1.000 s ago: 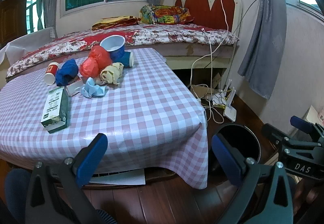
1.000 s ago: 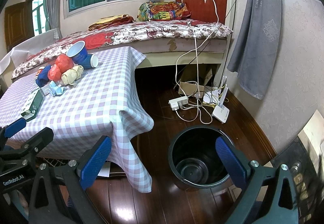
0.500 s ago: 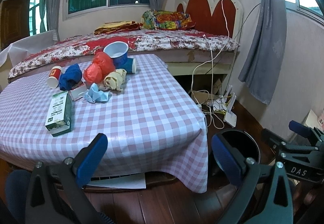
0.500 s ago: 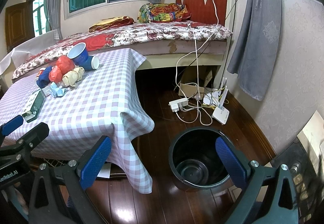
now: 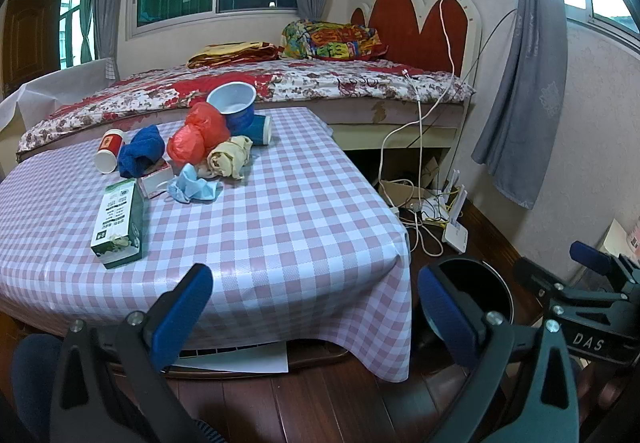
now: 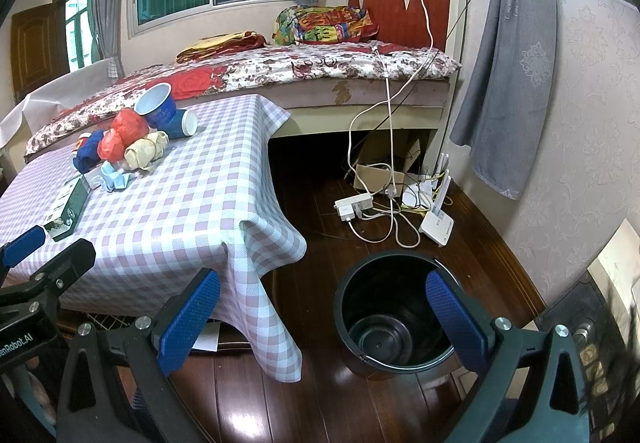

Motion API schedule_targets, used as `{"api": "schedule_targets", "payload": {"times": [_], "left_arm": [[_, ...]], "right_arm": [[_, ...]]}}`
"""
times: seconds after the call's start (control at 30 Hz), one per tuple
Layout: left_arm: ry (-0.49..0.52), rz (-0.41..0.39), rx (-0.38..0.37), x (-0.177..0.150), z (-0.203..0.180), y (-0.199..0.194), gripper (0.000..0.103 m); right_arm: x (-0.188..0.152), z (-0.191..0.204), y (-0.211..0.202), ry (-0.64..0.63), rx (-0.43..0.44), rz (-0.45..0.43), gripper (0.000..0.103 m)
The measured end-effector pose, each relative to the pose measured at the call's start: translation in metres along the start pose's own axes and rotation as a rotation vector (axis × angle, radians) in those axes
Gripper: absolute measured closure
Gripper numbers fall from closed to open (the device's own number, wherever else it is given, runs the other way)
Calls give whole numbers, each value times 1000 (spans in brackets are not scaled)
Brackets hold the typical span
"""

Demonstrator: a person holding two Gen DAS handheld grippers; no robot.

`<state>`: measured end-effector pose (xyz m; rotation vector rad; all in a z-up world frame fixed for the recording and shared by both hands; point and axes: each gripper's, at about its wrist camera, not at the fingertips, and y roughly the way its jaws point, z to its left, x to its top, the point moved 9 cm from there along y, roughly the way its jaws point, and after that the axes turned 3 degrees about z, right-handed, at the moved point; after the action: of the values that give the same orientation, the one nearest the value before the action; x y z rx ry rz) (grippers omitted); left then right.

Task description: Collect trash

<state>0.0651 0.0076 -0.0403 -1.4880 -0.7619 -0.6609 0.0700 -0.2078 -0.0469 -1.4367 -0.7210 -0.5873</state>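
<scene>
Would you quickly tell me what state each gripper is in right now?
Left gripper: open, holding nothing.
Right gripper: open, holding nothing.

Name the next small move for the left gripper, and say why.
Probably ease the left gripper forward over the table toward the green carton, the nearest trash. Both grippers are open and empty, all the trash is on the table, and the black bin on the floor holds nothing.

Trash pile (image 5: pixel 200 147) lies on the desk (image 5: pixel 280 227), far-left part. Bin (image 6: pixel 394 317) stands on the floor, right of the desk. Bed (image 5: pixel 280 83) lies behind.
</scene>
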Motion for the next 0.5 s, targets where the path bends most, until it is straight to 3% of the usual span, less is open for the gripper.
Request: {"api": "schedule_targets", "payload": {"times": [0.5], "left_arm": [[-1,3,8,0,4,0,0]], "right_arm": [[-3,4,0,-6,11,4,0]]}}
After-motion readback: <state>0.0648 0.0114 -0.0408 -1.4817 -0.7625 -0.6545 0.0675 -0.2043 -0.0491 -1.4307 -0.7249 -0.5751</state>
